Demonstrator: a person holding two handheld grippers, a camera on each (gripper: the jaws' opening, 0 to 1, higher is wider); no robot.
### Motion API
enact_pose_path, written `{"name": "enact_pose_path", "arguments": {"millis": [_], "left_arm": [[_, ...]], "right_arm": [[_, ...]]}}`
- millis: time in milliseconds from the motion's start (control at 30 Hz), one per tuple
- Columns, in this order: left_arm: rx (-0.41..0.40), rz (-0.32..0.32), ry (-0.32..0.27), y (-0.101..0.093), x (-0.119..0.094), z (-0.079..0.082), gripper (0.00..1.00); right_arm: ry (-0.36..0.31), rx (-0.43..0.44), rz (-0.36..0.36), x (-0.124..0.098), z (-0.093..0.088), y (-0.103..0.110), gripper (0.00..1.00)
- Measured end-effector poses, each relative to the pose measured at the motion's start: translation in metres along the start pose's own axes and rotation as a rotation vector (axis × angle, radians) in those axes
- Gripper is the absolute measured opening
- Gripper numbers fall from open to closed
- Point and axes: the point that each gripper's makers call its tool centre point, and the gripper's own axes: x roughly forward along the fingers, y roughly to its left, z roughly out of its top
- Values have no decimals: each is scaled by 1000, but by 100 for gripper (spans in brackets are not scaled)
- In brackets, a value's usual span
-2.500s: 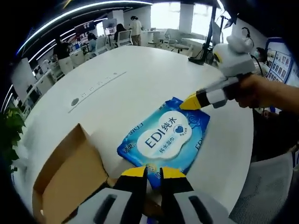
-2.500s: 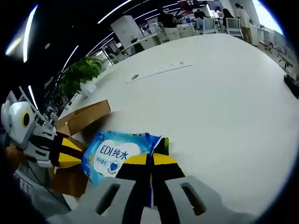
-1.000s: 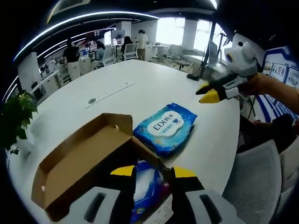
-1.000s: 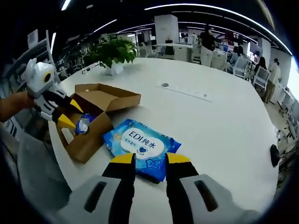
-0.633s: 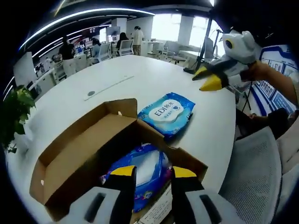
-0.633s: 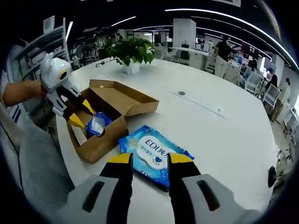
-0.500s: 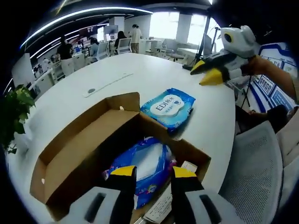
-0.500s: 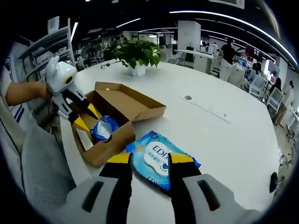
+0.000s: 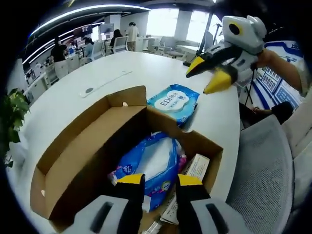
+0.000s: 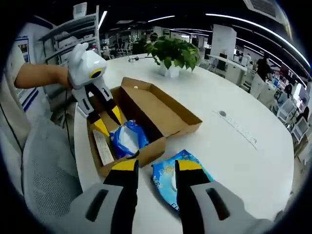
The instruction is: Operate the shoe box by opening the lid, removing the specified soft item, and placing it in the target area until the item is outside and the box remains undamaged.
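Left tongs [image 9: 154, 179]: hanging parted, empty, above shoe box [image 9: 87, 146].
Right tongs [image 10: 152, 165]: parted, gripping nothing.
Lid [image 10: 161, 109]: lying open.
Wipes pack [image 9: 173, 101]: resting on surface [image 9: 97, 83].
Left: second blue pack [image 9: 151, 163] sitting inside.

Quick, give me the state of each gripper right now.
Left gripper: open, holding nothing, above the open brown cardboard box.
Right gripper: open, holding nothing, above the blue wet-wipes pack.
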Motion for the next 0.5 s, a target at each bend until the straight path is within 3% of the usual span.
{"name": "enact_pose_path", "arguments": {"millis": [200, 500], "left_arm": [[42, -70, 46, -5, 10, -3, 21], [45, -104, 110, 0, 21, -13, 20]], "right_arm": [[32, -43, 46, 20, 2, 12, 27], [60, -79, 101, 45, 7, 25, 27]]}}
